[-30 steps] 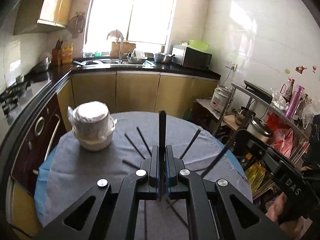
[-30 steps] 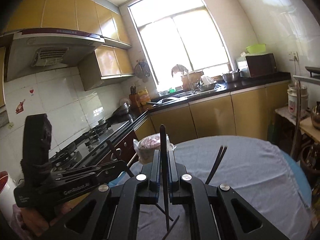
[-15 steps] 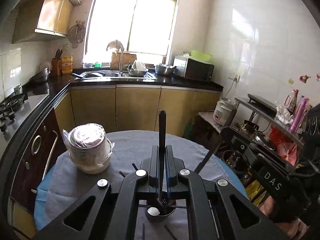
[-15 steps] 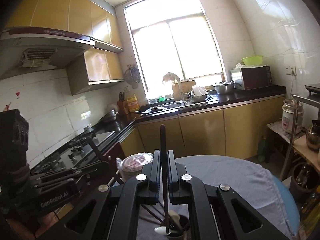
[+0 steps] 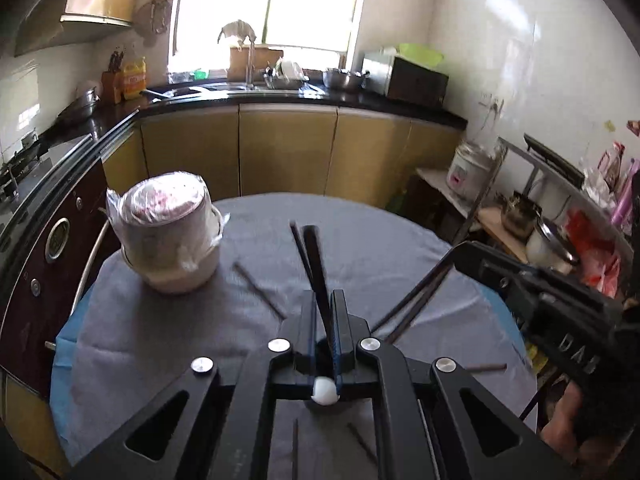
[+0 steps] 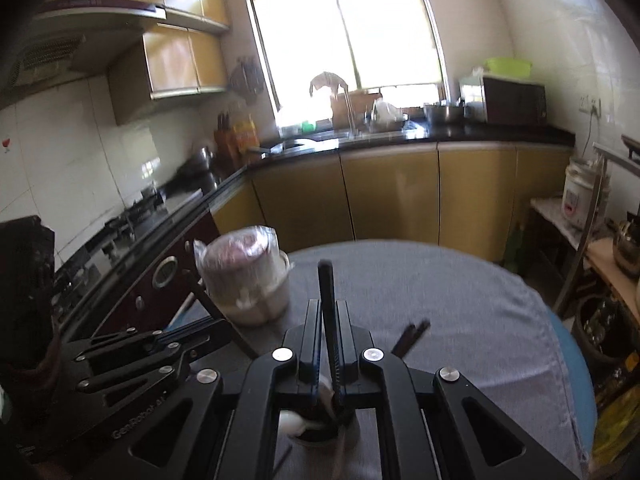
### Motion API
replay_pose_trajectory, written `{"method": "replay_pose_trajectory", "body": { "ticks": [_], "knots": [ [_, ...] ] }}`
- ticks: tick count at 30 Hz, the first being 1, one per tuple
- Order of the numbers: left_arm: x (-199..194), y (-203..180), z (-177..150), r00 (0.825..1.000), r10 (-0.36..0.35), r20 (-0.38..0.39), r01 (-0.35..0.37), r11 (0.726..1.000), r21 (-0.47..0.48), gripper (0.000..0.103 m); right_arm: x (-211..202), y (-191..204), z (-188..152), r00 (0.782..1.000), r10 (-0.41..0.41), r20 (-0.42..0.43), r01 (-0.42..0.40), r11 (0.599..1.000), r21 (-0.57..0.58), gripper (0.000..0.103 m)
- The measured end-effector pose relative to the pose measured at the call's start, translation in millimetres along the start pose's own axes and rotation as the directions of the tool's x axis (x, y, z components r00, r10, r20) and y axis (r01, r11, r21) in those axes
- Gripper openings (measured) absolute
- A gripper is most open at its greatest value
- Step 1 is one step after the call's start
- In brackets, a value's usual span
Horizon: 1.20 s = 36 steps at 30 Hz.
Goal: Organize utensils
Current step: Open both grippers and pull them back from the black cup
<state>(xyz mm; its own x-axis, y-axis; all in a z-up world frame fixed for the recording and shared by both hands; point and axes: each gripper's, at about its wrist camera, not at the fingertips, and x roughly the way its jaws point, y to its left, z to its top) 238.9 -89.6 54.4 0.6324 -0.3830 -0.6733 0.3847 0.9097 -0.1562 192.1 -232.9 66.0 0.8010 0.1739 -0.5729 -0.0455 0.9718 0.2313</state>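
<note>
Kitchen/surface: round table w/ grey cloth (image 5: 360, 248); wrapped pot (image 5: 168, 232) at far left; stray chopsticks (image 5: 260, 290) lie loose on cloth.

L wrist – change: view sits lower and closer to the table than 1 s ago. White spoon (image 5: 325, 390) now shows right under the frame.
L wrist – fingers: left gripper (image 5: 325, 320) jaws are opening. Left chopstick (image 5: 318, 264) stands between them, leaning left now, not upright as 1 s ago, so it looks loose.

R wrist – change: cup (image 6: 320, 434) now sits directly below; it wasn't in view 1 s ago.
R wrist – fingers: right gripper (image 6: 329, 340) clamped together on right chopstick (image 6: 326, 300), upright, lower end hidden behind the frame above the cup.

Task thing: cup is just beneath both grippers, spoon already inside.
Meaning: prob. the drop-in step. L stick is being let go toward the cup; R stick likely goes next. Strays remain to collect, so approx. mid-task.
</note>
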Motion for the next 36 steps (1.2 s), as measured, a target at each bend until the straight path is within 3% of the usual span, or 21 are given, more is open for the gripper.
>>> {"method": "replay_pose_trajectory", "body": {
  "ticks": [2,4,5,9,11,15,18,22,27,31,36],
  "knots": [
    [-9,-1,-7,1.000,0.001,-0.003,-0.001,1.000,0.021,0.021,-5,-7,-5,0.999,0.025,-0.029,-0.024,0.999,0.029,0.013],
    [-23,-5,-16,0.999,0.043,0.014,-0.044,0.998,0.056,0.067,-14,-12,-10,0.999,0.028,-0.023,-0.027,0.999,0.039,0.021],
    [-33,-6,-22,0.997,0.069,0.033,-0.071,0.995,0.067,0.072,-22,-15,-15,0.999,0.029,-0.017,-0.028,0.999,0.047,0.024],
    [-66,-13,-50,0.984,0.161,0.074,-0.169,0.978,0.119,0.078,-57,-18,-36,0.999,0.034,0.017,-0.035,0.998,0.061,0.033],
    [-76,-16,-65,0.971,0.226,0.076,-0.234,0.963,0.130,0.080,-79,-18,-53,0.999,0.024,0.037,-0.026,0.997,0.067,0.063],
    [-93,-18,-87,0.948,0.308,0.081,-0.316,0.942,0.113,0.080,-111,-10,-81,0.998,-0.011,0.057,0.008,0.998,0.054,0.064],
    [-108,-15,-98,0.944,0.318,0.091,-0.324,0.944,0.065,0.081,-129,-4,-100,0.998,-0.014,0.061,0.010,0.998,0.066,0.064],
    [-126,-16,-110,0.924,0.362,0.123,-0.369,0.928,0.043,0.081,-144,7,-121,0.997,-0.045,0.056,0.041,0.996,0.073,0.064],
    [-144,-18,-119,0.918,0.369,0.148,-0.376,0.926,0.023,0.082,-148,17,-137,0.998,-0.062,0.022,0.061,0.996,0.072,0.064],
    [-155,-19,-127,0.909,0.379,0.172,-0.386,0.922,0.006,0.092,-152,21,-145,0.997,-0.077,0.011,0.076,0.995,0.069,0.064],
    [-160,-16,-135,0.910,0.381,0.165,-0.385,0.923,-0.010,0.092,-153,28,-153,0.996,-0.094,-0.009,0.094,0.994,0.058,0.064]
  ]
}}
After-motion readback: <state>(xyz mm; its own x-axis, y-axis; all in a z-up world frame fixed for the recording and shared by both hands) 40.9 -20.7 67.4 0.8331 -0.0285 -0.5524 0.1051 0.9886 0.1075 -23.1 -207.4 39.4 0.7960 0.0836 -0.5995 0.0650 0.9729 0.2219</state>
